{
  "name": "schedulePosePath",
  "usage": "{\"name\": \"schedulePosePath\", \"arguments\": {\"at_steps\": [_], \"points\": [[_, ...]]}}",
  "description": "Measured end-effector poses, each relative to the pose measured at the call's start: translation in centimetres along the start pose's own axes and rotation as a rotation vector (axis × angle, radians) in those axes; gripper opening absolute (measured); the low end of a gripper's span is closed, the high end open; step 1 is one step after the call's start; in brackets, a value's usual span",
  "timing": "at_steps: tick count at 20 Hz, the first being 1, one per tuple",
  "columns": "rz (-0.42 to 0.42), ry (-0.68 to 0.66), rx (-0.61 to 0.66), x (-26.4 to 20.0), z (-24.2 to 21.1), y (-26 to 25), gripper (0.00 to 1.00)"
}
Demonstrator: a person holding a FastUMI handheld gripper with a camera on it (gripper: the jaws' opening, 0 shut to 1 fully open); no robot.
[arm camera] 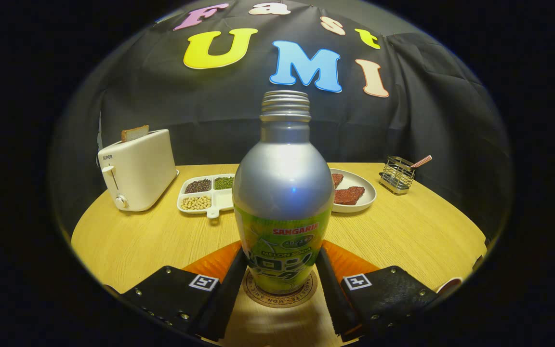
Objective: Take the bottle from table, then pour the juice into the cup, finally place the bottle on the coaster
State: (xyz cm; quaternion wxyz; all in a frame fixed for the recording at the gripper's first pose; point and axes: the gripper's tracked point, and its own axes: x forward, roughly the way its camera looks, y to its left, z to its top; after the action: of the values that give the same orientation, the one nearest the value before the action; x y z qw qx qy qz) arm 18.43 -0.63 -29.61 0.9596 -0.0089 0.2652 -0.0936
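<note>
Bottle [283,193]: upright, uncapped, standing on the round coaster [280,295]
Gripper [280,279]: fingers clamped on the bottle's lower sides
Room around bottle: bare table [128,241] either side; toaster [137,169], bean tray [206,193], plate [363,195] well beyond

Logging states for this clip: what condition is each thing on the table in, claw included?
Bottle: upright, cap off, standing on the coaster.
Claw: both fingers against the bottle's lower sides.
Toaster: a slice sticking out of the slot.
Divided tray: three compartments filled, one empty.
Plate: holds reddish pieces.
Wire holder: upright.
</note>
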Motion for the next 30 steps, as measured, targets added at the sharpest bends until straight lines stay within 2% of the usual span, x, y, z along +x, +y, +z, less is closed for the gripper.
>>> {"name": "schedulePosePath", "arguments": {"at_steps": [15,21,30], "points": [[0.049,-0.008,0.029,-1.2,-0.4,0.3,0.83],[0.091,-0.029,0.021,-5.0,0.5,0.3,0.83],[0.137,-0.142,0.032,-13.2,4.6,-0.5,0.82]]}}
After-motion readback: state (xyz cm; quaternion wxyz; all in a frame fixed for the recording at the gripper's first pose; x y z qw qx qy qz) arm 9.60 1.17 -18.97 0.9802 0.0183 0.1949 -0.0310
